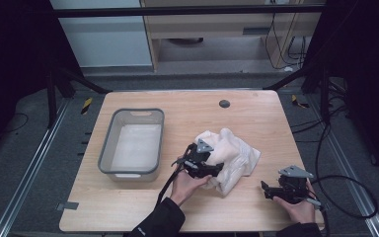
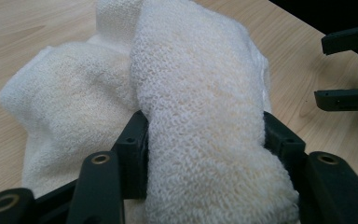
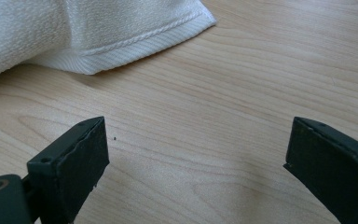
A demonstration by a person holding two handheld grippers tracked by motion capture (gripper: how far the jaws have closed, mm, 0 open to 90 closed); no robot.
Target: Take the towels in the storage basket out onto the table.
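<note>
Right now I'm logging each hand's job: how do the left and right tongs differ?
The left tongs straddle a thick fold of the white towel; the right tongs hold nothing, spread wide over bare table. The left sit at the towel, the right apart from it. Both have black jaws.

Left gripper (image 1: 216, 170) fingers (image 2: 133, 154) part-spread; right gripper (image 1: 265, 188) fingers wide apart.

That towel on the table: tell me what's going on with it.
A person works a tool in each hand. The left tool has a thick fold of the white towel between its jaws, beside the grey tub. The right tool is open over bare table, just short of the towel's hemmed corner.
</note>
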